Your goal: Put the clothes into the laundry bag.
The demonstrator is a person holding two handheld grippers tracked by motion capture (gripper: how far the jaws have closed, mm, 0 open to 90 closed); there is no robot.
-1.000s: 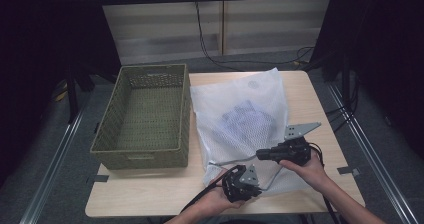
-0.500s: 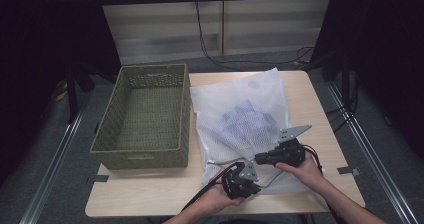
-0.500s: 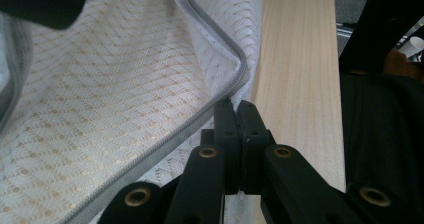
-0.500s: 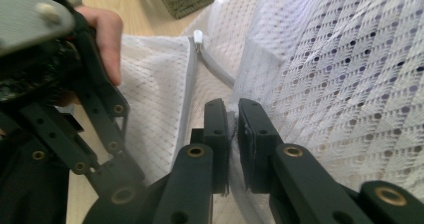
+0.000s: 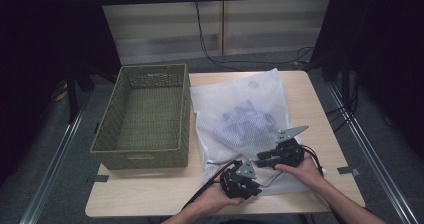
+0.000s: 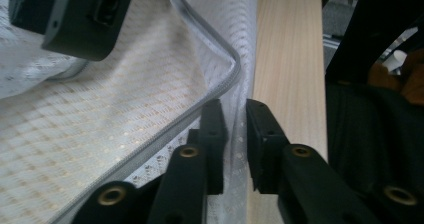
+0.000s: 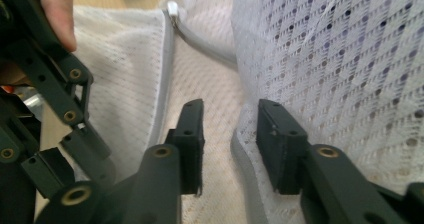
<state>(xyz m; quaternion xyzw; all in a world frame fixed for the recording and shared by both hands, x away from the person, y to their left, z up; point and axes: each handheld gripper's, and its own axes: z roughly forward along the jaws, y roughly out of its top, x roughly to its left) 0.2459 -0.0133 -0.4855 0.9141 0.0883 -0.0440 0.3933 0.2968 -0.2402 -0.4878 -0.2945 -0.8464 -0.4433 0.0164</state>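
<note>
A white mesh laundry bag [image 5: 240,101] lies on the wooden table [image 5: 310,101] with a bluish garment [image 5: 245,121] inside it. At the bag's near edge my left gripper [image 5: 245,181] is shut on a fold of mesh. In the left gripper view its jaws [image 6: 235,106] pinch the fabric just below the bag's grey zipper seam [image 6: 220,84]. Just right of it, my right gripper [image 5: 263,159] points left over the bag. Its jaws [image 7: 230,106] stand open around a raised mesh edge [image 7: 240,139]. The white zipper pull [image 7: 172,8] lies farther ahead.
An olive woven basket [image 5: 142,149] stands left of the bag, touching its side. A black cable [image 5: 200,196] trails from the left gripper over the table's front edge. Bare wood shows right of the bag and along the front edge [image 5: 150,199].
My right gripper has shifted a little left and nearer, closer to the left gripper. The left gripper has stayed almost still at the bag's near edge.
</note>
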